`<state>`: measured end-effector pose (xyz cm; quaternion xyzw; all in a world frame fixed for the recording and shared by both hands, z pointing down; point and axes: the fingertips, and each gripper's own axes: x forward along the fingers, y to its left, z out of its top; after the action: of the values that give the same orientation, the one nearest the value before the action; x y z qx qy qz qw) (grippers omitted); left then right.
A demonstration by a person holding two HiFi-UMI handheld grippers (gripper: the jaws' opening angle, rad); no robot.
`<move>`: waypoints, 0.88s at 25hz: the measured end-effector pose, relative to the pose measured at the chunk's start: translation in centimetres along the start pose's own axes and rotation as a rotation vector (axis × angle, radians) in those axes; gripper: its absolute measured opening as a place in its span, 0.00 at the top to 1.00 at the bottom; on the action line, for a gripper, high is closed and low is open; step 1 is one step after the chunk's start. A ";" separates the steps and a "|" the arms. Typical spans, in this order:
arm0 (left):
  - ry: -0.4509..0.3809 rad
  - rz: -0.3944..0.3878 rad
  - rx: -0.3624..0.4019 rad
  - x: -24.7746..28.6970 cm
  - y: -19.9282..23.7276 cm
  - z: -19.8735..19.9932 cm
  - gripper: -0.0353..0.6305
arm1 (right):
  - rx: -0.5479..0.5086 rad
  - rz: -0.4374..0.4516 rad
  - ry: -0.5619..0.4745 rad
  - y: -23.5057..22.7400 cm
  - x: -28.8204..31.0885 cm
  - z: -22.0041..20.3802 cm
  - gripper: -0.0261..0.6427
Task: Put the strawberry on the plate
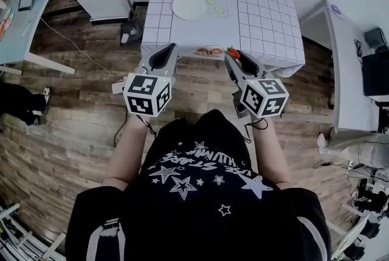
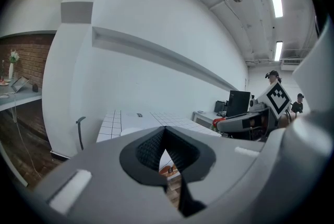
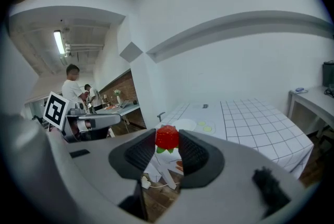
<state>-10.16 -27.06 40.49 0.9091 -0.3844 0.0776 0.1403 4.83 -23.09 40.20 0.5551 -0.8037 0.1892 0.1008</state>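
Note:
A red strawberry [image 3: 167,138] with green leaves sits pinched between the tips of my right gripper [image 3: 167,140]; in the head view the strawberry [image 1: 233,53] hangs at the near edge of the checked table. The white plate [image 1: 189,6] lies farther back on the table [image 1: 261,16], and appears pale beyond the jaws as the plate [image 3: 183,124]. My left gripper [image 1: 168,50] is held just left of the table's near edge, jaws closed together with nothing between them; its own view shows the left gripper [image 2: 165,137] tips touching.
Two pale green slices [image 1: 214,5] lie right of the plate. A brownish item [image 1: 209,51] rests at the table's near edge between the grippers. A blue desk [image 1: 18,16] stands far left, a white desk [image 1: 349,65] right. People stand in the background [image 3: 70,87].

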 end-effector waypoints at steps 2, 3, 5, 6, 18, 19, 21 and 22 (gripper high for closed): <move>0.006 0.000 -0.001 0.6 0.3 -0.1 0.93 | 0.017 -0.011 -0.002 -0.7 0.3 -0.1 0.74; 0.008 0.000 0.000 0.9 0.4 -0.2 0.93 | 0.025 -0.013 -0.004 -1.0 0.5 -0.1 0.74; 0.013 0.002 0.004 1.3 0.5 -0.3 0.93 | 0.032 -0.007 -0.003 -1.4 1.1 -0.2 0.74; 0.016 0.004 0.009 1.6 0.5 -0.3 0.93 | 0.034 -0.002 0.000 -1.7 1.5 -0.3 0.74; 0.035 0.104 -0.010 7.3 6.1 0.5 0.93 | 0.005 0.116 0.020 -4.6 11.5 2.6 0.74; 0.029 0.111 -0.007 7.6 6.2 0.1 0.93 | -0.003 0.126 0.016 -4.8 12.0 2.4 0.74; 0.014 0.125 0.005 7.8 6.3 -0.9 0.93 | -0.023 0.144 0.003 -4.8 12.6 1.6 0.74; 0.006 0.129 0.010 7.7 6.3 -1.5 0.93 | -0.031 0.149 -0.003 -4.7 12.7 1.1 0.74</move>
<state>-9.43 -36.00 45.02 0.8829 -0.4414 0.0912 0.1315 4.58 -35.89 44.83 0.4922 -0.8458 0.1829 0.0940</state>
